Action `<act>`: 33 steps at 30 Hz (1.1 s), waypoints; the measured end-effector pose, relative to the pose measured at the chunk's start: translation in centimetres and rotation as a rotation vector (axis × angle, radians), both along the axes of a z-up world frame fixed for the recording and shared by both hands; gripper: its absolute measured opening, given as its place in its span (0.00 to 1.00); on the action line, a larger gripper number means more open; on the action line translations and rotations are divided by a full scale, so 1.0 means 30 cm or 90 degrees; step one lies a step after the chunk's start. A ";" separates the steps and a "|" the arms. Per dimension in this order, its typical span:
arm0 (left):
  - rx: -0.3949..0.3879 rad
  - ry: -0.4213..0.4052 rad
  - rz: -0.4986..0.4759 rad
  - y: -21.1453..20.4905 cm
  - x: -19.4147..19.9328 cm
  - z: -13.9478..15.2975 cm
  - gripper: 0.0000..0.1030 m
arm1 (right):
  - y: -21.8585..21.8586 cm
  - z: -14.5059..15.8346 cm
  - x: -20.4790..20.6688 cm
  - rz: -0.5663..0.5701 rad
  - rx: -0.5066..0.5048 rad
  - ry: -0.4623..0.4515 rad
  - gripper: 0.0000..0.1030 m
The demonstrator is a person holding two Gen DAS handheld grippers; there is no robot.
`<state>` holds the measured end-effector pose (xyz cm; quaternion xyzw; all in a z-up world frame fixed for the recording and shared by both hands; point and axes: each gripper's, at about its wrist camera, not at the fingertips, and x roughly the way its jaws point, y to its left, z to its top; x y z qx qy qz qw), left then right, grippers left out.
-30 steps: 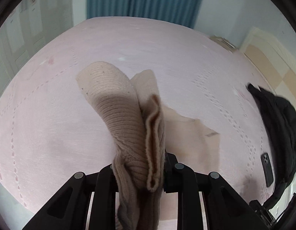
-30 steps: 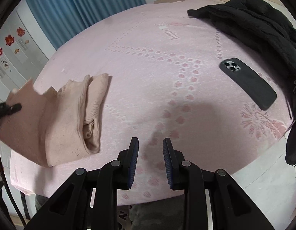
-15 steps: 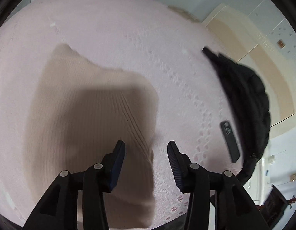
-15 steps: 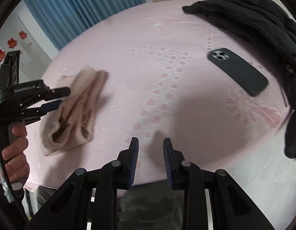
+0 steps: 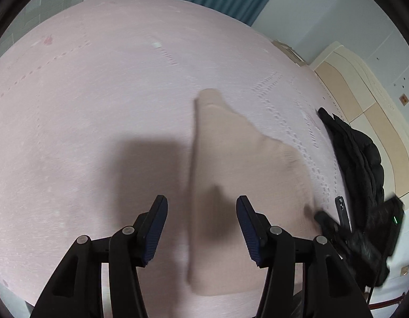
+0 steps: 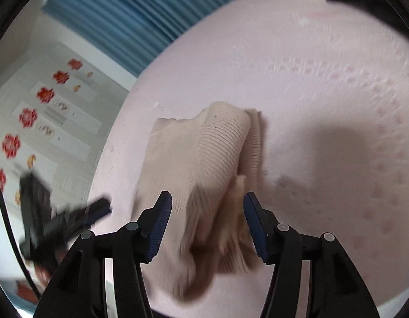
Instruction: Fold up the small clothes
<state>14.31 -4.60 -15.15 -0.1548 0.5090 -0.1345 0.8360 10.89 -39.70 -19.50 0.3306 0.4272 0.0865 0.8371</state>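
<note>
Both tongs, left (image 5: 201,224) and right (image 6: 207,224), just opened, nothing clamped. Knit (image 6: 204,159) lies beneath, between pads; grab near edge squarely, fold flat on bed (image 5: 98,92).

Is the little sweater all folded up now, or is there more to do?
Mostly folded: the beige knit sweater lies doubled over on the pink bedspread, held by nothing. The left gripper and right gripper both hover over it; their jaws have just been opening and press on nothing. Its near end looks bunched and loose in the right wrist view, so it probably needs one more tuck or smoothing.
</note>
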 end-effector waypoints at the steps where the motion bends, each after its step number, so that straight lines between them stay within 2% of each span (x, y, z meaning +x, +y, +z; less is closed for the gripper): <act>1: -0.005 0.004 0.004 0.004 0.001 -0.021 0.50 | 0.010 -0.017 0.030 -0.008 -0.001 0.013 0.51; 2: -0.008 0.009 0.007 0.016 0.005 -0.035 0.50 | 0.022 -0.031 0.062 -0.016 -0.014 0.028 0.43; 3: -0.013 0.014 0.010 0.029 0.007 -0.052 0.50 | 0.035 -0.038 0.090 -0.015 -0.031 0.036 0.25; 4: -0.022 0.018 0.014 0.039 0.008 -0.069 0.50 | 0.049 -0.035 0.113 -0.004 -0.047 0.036 0.16; 6: -0.037 0.026 0.020 0.048 0.009 -0.097 0.50 | 0.081 0.009 0.158 0.033 -0.085 0.011 0.11; 10: -0.050 0.035 0.021 0.043 0.024 -0.124 0.50 | 0.108 0.117 0.174 0.060 -0.124 -0.084 0.10; 11: -0.054 0.033 0.018 0.041 0.025 -0.126 0.50 | 0.106 0.126 0.177 0.063 -0.128 -0.091 0.10; 13: -0.055 0.030 0.013 0.033 0.026 -0.127 0.50 | 0.105 0.098 0.189 0.058 -0.170 -0.061 0.10; 15: -0.052 0.029 0.005 0.024 0.027 -0.131 0.50 | 0.107 0.008 0.207 0.057 -0.214 0.009 0.12; 17: -0.047 0.032 -0.006 0.019 0.019 -0.132 0.50 | 0.097 -0.043 0.206 0.053 -0.216 0.035 0.26; 18: -0.046 0.030 -0.009 0.022 0.018 -0.133 0.50 | 0.080 -0.032 0.189 0.036 -0.211 0.025 0.40; 20: -0.039 0.023 -0.017 0.012 0.006 -0.129 0.50 | 0.049 0.001 0.157 0.011 -0.183 0.013 0.44; 23: -0.032 0.022 -0.022 0.015 -0.006 -0.129 0.50 | 0.034 0.058 0.099 -0.014 -0.165 -0.007 0.44; 25: -0.034 0.024 -0.021 0.018 -0.015 -0.128 0.50 | 0.068 0.083 0.081 0.002 -0.167 -0.022 0.44; 27: -0.036 0.026 -0.016 0.022 -0.023 -0.125 0.50 | 0.122 0.080 0.077 0.034 -0.189 -0.013 0.42; 30: -0.037 0.025 -0.015 0.023 -0.038 -0.114 0.50 | 0.214 0.042 0.119 0.057 -0.287 0.035 0.14; 32: -0.035 0.022 -0.018 0.026 -0.052 -0.108 0.50 | 0.231 0.055 0.118 0.066 -0.305 0.019 0.12; 33: -0.033 0.020 -0.019 0.027 -0.058 -0.105 0.50 | 0.219 0.086 0.090 0.071 -0.292 -0.023 0.12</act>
